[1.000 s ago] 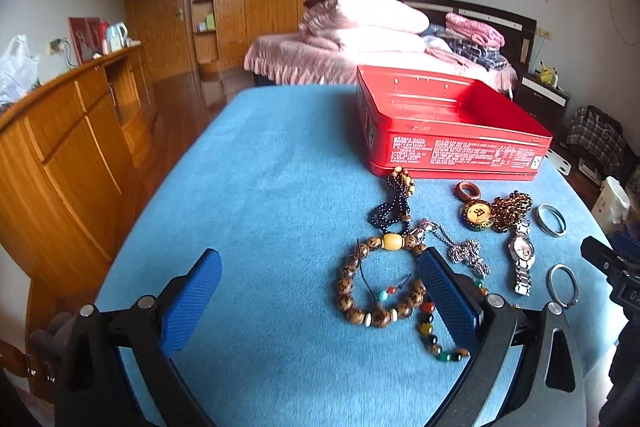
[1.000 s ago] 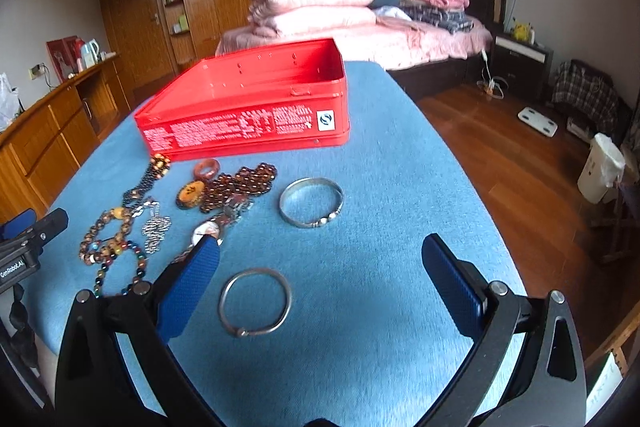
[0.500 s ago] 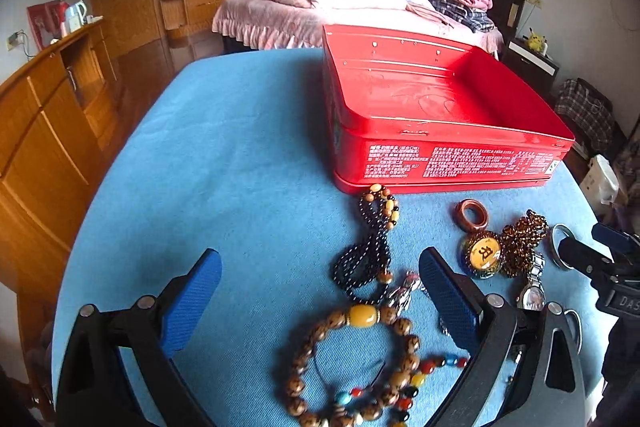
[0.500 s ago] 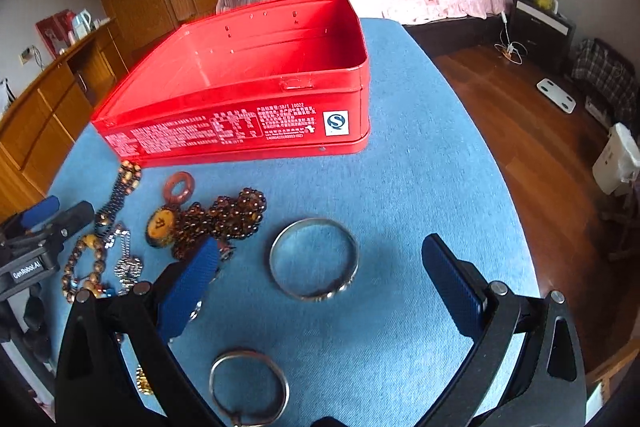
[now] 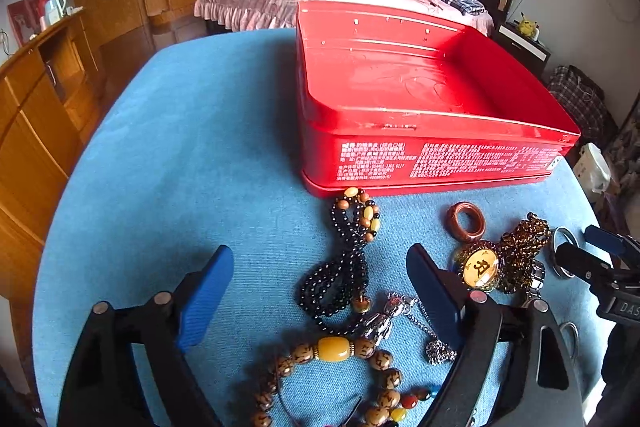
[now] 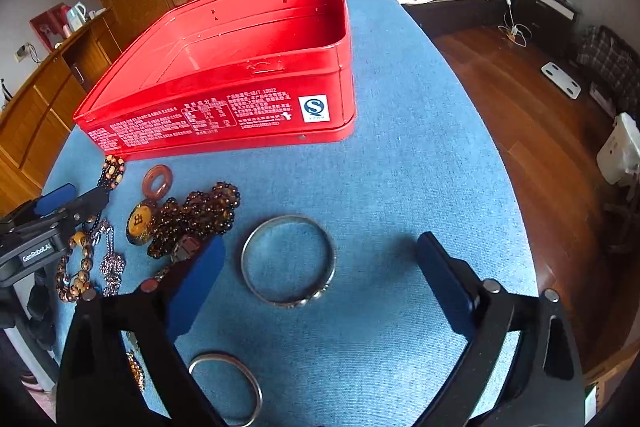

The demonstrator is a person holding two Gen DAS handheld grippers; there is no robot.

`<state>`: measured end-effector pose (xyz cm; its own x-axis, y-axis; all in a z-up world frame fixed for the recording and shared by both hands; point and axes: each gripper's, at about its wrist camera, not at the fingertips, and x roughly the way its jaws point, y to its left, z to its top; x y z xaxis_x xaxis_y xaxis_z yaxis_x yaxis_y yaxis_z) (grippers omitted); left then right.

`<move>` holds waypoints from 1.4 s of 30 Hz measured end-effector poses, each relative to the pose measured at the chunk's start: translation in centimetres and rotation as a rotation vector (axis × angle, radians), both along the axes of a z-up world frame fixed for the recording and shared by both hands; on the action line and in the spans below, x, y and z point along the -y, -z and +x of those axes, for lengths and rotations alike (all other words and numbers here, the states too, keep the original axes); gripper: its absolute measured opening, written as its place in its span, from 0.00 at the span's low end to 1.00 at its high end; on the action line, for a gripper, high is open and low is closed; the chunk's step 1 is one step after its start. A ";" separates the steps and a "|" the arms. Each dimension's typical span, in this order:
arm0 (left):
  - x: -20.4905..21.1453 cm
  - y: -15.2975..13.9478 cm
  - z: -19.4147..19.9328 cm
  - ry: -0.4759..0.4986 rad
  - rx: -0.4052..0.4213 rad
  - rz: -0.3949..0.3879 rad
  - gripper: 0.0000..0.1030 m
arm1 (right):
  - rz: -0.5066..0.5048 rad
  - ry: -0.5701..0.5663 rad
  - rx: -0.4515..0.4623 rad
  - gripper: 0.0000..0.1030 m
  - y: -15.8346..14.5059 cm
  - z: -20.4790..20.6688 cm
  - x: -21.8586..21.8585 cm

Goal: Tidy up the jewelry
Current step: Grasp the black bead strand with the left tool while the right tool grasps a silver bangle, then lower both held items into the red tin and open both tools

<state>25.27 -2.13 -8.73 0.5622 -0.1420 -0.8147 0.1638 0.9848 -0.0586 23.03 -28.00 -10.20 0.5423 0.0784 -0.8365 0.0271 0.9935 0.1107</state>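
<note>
You are only starting: the red tin [image 5: 420, 95] is sitting empty on the blue bench [image 5: 192, 147] with every piece lying before it. Your left gripper [image 5: 320, 291] is closing around the black bead necklace [image 5: 340, 267], your right gripper [image 6: 320, 279] around the silver bangle [image 6: 288, 261]; neither is gripping yet.

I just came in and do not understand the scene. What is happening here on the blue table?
A person is sorting jewelry with a two-finger gripper in each hand. The left gripper is above the black bead necklace, and the right gripper is above the silver bangle. The jaws of both are closing, but the pads press on nothing yet. The red tin is empty, and all pieces lie on the blue table.
</note>
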 end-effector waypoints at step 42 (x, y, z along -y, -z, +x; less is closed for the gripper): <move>-0.2 -5.9 -1.0 0.056 0.123 -0.200 0.14 | 0.065 -0.110 0.175 0.43 -5.0 -2.0 -1.5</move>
<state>24.32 -1.91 -2.81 0.6421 -0.3275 -0.6932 0.2354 0.9447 -0.2283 20.99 -26.52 -5.20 0.6636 0.1963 -0.7219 -0.1065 0.9799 0.1685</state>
